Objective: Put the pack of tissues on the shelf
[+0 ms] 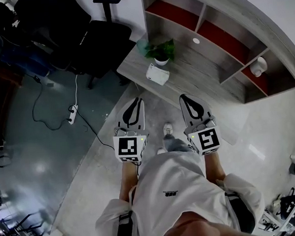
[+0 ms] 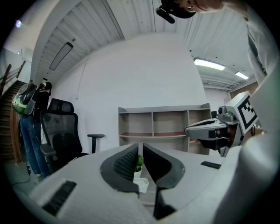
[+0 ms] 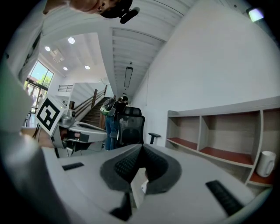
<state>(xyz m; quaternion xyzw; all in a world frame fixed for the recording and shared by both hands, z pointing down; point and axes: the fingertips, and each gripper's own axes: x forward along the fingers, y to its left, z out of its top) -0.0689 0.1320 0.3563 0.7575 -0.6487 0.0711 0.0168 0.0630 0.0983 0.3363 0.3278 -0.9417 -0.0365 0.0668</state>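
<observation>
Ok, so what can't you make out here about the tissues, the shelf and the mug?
Tissues: print too small in the head view; in the left gripper view the left gripper hides all but a sliver.
Shelf: one end cut off by the head view's top edge.
Mug: contents hidden; too small in the head view, seen side-on in the right gripper view.

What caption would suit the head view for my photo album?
A person's left gripper and right gripper hover before a desk with tissues, a plant and a shelf.
</observation>
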